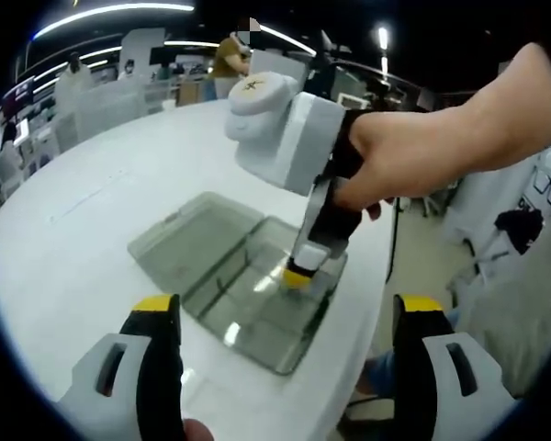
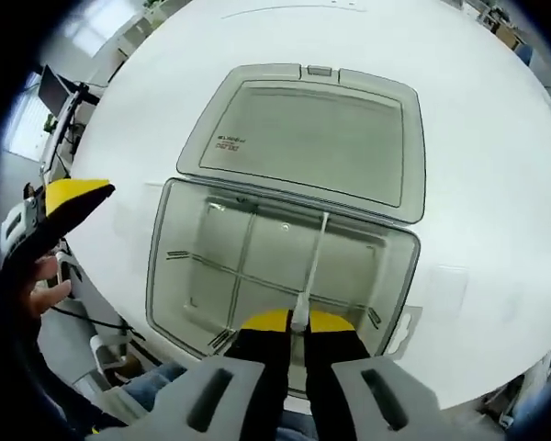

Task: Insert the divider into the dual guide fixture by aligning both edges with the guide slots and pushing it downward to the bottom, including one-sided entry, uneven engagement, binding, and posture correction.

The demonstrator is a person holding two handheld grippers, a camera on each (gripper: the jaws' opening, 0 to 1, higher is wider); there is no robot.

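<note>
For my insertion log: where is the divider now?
In the right gripper view, the divider stands inside the clear box, pinched by the right gripper near the front wall.

box: centre of the right gripper view, on the table (image 2: 496, 138); open box (image 2: 280, 276), lid (image 2: 312, 138) lying above it.
divider: in the box (image 2: 312, 262), right of centre.
right gripper: bottom centre (image 2: 298, 322), at the divider's near end.
left gripper: left edge (image 2: 60, 207).

A round white worktop (image 1: 92, 230) fills the foreground. Beyond it the room is dark overhead, with long curved ceiling light strips (image 1: 110, 11) and a bright spot lamp (image 1: 383, 37). White shelving and display stands (image 1: 83, 92) line the far side. The floor (image 1: 421, 248) is pale.
</note>
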